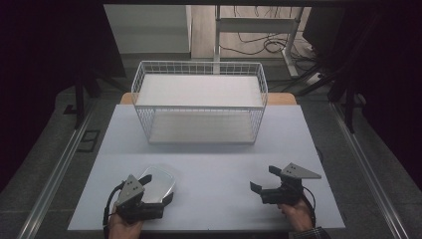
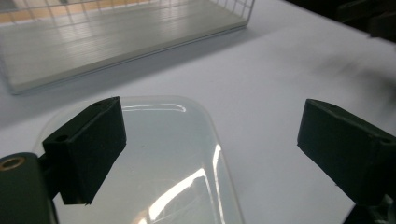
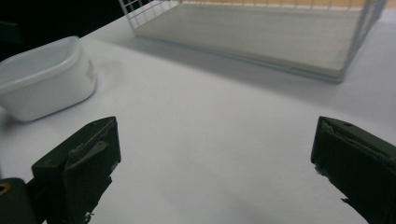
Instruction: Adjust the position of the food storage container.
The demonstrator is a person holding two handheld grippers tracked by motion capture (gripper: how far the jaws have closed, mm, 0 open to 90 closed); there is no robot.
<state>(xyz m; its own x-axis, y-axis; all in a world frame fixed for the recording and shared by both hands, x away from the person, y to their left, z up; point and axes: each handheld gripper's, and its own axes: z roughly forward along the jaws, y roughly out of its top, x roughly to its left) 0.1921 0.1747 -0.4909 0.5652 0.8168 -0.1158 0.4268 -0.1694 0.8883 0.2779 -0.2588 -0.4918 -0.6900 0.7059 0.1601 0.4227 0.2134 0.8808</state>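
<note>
High view put the translucent white plastic tub with rounded corners [image 1: 160, 183] on the white table top [image 1: 209, 149], near its front edge and toward the left, well short of the white wire-mesh two-tier rack [image 1: 199, 102] that stood at the back. The left gripper [image 1: 149, 195] hovered right at the tub, its jaws spread wide; in the left gripper view one black jaw sat over the tub's glossy clear lid [image 2: 177, 158] and the other stood off to the side above bare table, so nothing was clamped. The right gripper [image 1: 263, 180] rested apart on the right, jaws likewise wide open and empty, with the tub [image 3: 44, 77] showing off to its left in the right gripper view.

By my reading, the step in hand was the approach to a grasp on the tub, not yet made. The next move would call for shifting the left gripper sideways until both jaws straddled the tub across its narrow width, lowering them past the lid's rim, then squeezing gently, since a thin plastic wall may flex or slip.

The tub sat upright, lid facing up. Its long axis ran from the near edge of the table away toward the rack, leaning slightly rightward, with one short rounded end pointing at the rack.
</note>
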